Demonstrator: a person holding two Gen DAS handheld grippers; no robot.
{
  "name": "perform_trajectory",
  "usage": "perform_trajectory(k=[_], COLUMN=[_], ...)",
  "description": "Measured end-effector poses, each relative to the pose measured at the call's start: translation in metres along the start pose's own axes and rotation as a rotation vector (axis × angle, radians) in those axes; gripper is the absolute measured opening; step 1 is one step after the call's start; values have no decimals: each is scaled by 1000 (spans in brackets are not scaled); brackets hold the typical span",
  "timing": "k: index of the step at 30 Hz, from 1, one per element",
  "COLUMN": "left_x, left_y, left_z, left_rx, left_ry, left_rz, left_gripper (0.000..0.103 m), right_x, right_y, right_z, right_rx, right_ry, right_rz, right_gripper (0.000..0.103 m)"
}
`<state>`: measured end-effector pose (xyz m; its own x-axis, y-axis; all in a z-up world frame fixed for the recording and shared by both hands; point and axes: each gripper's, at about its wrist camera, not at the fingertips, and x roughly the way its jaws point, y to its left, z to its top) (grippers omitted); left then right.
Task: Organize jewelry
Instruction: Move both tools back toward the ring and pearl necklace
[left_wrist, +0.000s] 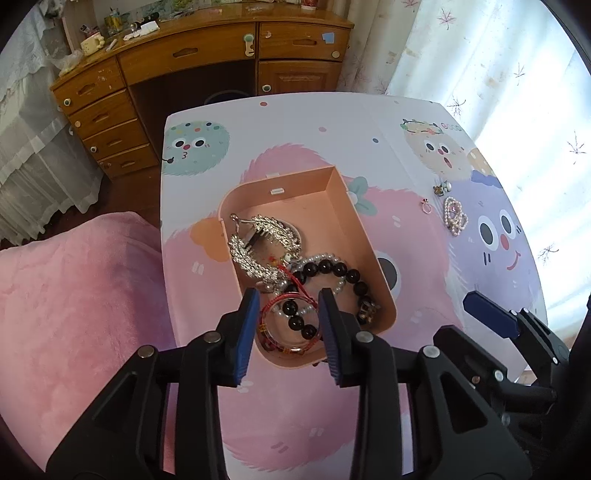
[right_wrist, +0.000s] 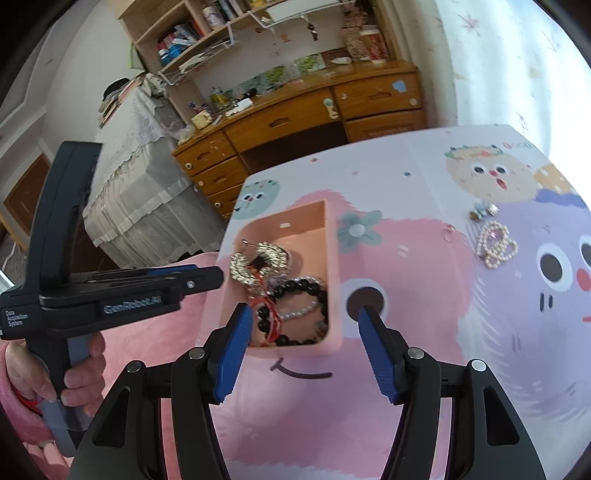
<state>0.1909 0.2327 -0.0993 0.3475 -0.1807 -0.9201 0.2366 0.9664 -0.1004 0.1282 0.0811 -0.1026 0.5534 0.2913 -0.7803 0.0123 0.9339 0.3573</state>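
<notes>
On the table's left, the pink box (left_wrist: 369, 243) held most jewelry; pearl bracelet (left_wrist: 455, 220) and ring (left_wrist: 426, 206) remained outside (both grippers (left_wrist: 286, 317) (right_wrist: 306, 338) spread, empty).

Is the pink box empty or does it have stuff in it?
Not empty. The pink box holds a silver chain and a dark bead bracelet; its far end is bare.

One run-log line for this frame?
left gripper: open over box | right gripper: open | pearl bracelet, ring: on table
</notes>
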Motion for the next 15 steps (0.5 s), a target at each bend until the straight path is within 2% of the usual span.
perform_trajectory(k=[11, 15], left_x=[13, 22], left_y=[-56, -90], left_z=[-35, -37], left_rx=[-11, 14], left_ry=[107, 140], left_rz=[-41, -63], left_gripper=[31, 31], right_x=[-1, 0], right_y=[-106, -144], right_z=[-37, -41], right_rx=[287, 325], right_ry=[208, 260], right_rz=[-21, -40], right_gripper=[66, 67])
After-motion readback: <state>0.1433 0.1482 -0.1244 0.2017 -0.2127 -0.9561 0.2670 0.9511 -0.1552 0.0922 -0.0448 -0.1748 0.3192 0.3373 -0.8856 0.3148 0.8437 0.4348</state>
